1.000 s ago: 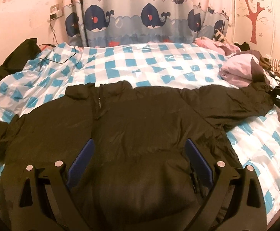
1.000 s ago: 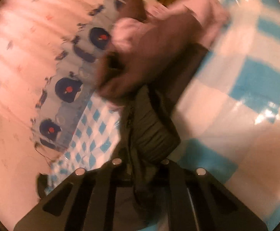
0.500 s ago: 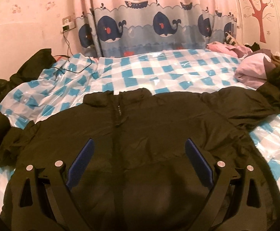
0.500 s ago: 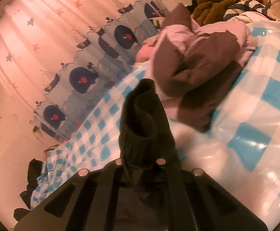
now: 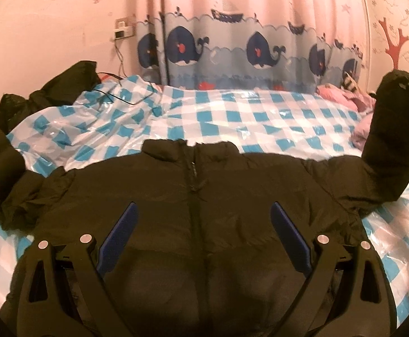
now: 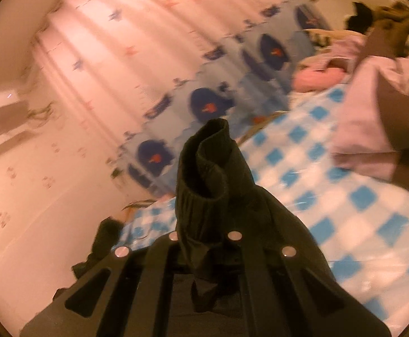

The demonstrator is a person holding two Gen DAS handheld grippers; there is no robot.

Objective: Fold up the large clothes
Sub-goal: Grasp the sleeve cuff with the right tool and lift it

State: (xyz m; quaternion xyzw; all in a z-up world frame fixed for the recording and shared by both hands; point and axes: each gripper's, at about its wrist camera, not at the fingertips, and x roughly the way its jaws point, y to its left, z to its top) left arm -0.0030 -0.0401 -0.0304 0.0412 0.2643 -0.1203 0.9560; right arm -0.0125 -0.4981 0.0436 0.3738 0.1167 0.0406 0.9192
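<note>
Folding's barely begun: one black puffer jacket (image 5: 193, 224) lies front-up, zipped, across the checked bedspread (image 5: 260, 118). The right gripper (image 6: 204, 241) is clamped onto the cuff (image 6: 204, 163) of one sleeve, lifting it; the other sleeve lies out flat. The left gripper (image 5: 204, 241) hovers spread wide above the jacket's body. No fold made yet.

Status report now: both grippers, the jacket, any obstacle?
Left gripper open above black jacket. Right gripper shut on sleeve cuff, sleeve raised. Pink clothes pile lies beside.
</note>
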